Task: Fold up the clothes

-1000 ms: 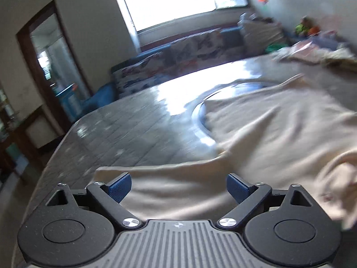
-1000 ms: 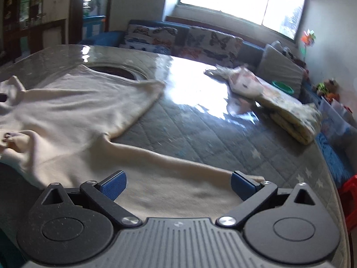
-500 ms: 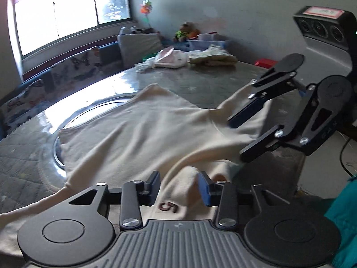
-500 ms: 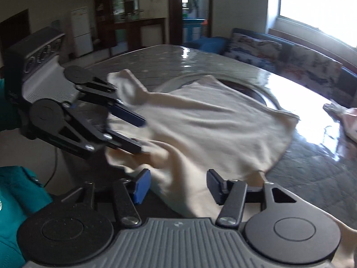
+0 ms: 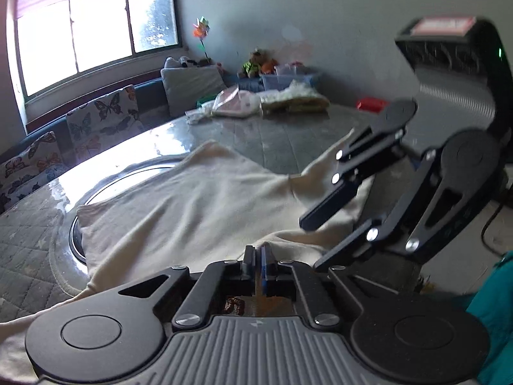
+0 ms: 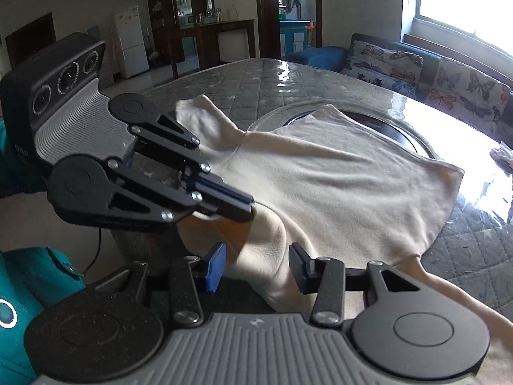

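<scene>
A cream long-sleeved shirt (image 5: 192, 199) (image 6: 336, 176) lies spread on the grey quilted table (image 5: 288, 141) (image 6: 243, 77). Its near edge is bunched at the table's front. My left gripper (image 5: 256, 263) (image 6: 248, 207) is shut, pinching a raised fold of that near edge. My right gripper (image 6: 256, 269) (image 5: 311, 245) is close beside it on the right. Its jaws are closing around a hanging bunch of the same fabric. The pads do not clearly press on the cloth.
A round turntable ring (image 5: 128, 173) (image 6: 400, 131) lies partly under the shirt. Folded clothes (image 5: 295, 102) and a pink bag (image 5: 237, 102) sit at the table's far side. A butterfly-cushion sofa (image 6: 449, 77) runs along the window. Teal clothing of the person (image 6: 19, 288) is at the near edge.
Both grippers swung in from the sleeves toward each other at the shirt's near edge. The left one closed onto the fabric; the right one's jaws narrowed around a bunch.
</scene>
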`<state>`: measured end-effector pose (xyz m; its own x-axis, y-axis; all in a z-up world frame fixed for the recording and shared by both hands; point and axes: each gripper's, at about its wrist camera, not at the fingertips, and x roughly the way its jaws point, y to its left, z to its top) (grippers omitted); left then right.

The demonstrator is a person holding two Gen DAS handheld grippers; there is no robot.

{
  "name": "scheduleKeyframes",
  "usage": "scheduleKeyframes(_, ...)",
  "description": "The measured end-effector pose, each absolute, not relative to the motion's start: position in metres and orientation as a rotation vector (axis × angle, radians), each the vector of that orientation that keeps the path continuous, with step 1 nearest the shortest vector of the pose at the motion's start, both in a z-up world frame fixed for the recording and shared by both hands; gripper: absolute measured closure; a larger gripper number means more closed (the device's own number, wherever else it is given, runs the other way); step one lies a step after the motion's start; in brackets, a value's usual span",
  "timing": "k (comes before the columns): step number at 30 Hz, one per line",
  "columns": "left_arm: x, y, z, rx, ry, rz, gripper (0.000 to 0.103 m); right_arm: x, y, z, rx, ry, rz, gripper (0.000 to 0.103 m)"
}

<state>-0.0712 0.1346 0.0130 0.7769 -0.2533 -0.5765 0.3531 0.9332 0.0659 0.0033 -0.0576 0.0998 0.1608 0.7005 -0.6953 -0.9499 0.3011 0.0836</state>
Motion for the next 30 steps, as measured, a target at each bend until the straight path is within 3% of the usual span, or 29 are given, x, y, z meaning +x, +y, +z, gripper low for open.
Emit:
scheduleKeyframes(5,-0.074,0.139,0.012,0.135,0.617,-0.347,0.1,-0.003,-0.048,0.094,-0.441,0.715,1.21,0.061)
scheduleKeyframes(9,-0.077,0.138,0.004,0.14,0.647,-0.378,0.1,-0.008,-0.045,0.083,-0.513,0.728,1.204,0.083)
scheduleKeyframes(10,-0.078,0.138,0.002,0.14,0.654,-0.39,0.1,-0.01,-0.045,0.082,-0.525,0.733,1.208,0.083)
scheduleKeyframes(14,-0.079,0.138,-0.001,0.152,0.678,-0.423,0.099,-0.014,-0.051,0.08,-0.56,0.748,1.245,0.083)
scheduleKeyframes(21,-0.065,0.158,0.026,0.071,0.588,-0.352,0.095,-0.004,-0.053,0.091,-0.484,0.735,1.259,0.072)
scheduleKeyframes(28,-0.034,0.156,-0.006,0.026,0.702,-0.313,0.095,0.009,-0.046,0.074,-0.443,0.787,1.227,0.072)
scheduleKeyframes(30,-0.038,0.153,-0.015,0.037,0.732,-0.327,0.095,0.004,-0.05,0.073,-0.457,0.786,1.238,0.067)
